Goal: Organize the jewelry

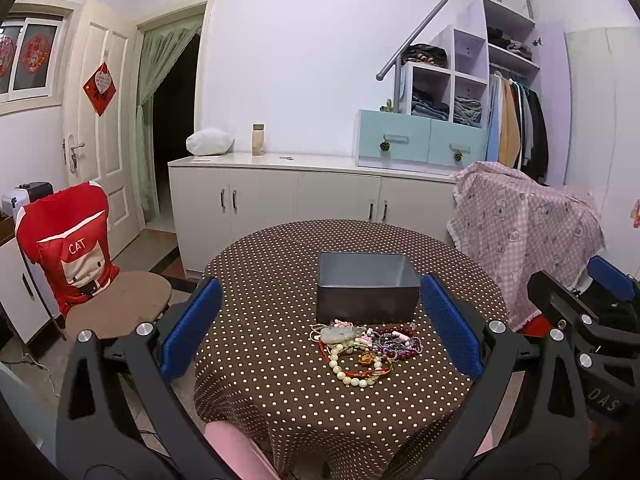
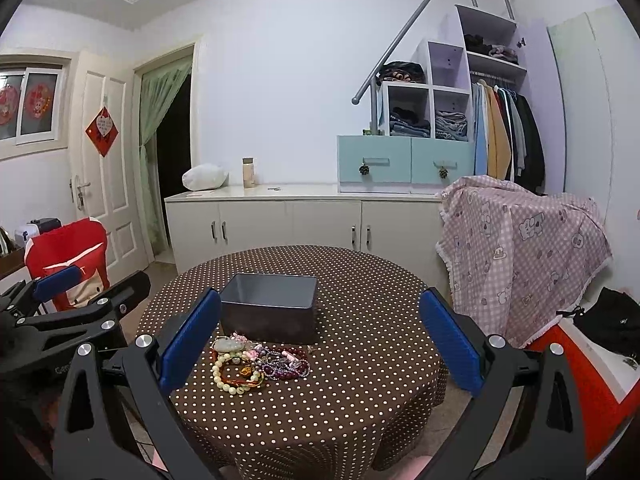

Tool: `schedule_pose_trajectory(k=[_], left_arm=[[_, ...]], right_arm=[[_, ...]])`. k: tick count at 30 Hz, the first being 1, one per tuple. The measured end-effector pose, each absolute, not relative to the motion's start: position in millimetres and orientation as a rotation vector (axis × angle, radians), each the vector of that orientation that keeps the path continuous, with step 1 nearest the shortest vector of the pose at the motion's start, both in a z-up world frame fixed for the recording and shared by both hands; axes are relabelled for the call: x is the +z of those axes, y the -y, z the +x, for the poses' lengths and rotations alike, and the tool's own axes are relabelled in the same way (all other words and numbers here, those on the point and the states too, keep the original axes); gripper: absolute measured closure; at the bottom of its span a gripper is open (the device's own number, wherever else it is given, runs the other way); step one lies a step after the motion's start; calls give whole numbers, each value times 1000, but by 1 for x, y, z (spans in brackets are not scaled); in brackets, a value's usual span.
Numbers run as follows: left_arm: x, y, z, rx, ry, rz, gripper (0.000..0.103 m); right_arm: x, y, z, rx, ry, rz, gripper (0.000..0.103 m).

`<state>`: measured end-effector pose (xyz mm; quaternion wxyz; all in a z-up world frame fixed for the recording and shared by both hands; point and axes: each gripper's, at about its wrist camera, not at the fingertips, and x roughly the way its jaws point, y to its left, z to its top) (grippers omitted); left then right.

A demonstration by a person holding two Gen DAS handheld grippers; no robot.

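Both claws, left claw (image 1: 320,324) and right claw (image 2: 320,340), hang wide and empty above the desk (image 1: 280,392); tangled jewelry pile (image 1: 360,350) risks lifting as one clump, missing the box (image 1: 366,286).

The heap of jewelry (image 1: 362,350) is too tangled and small to count its strands. The dark box (image 2: 269,307) hides its own floor behind its near wall. The counter (image 1: 256,360) loses its near edge behind the claw arms.
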<state>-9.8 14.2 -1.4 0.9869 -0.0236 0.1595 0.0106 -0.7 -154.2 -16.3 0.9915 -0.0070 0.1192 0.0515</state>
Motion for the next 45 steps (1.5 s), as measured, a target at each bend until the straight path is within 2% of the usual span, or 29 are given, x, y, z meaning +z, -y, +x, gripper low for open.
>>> schedule_pose_trajectory(k=[45], left_arm=[[-4,-1,-3,19,-339,-19,6]], right_arm=[[-19,159,2,108,-247,6,7]])
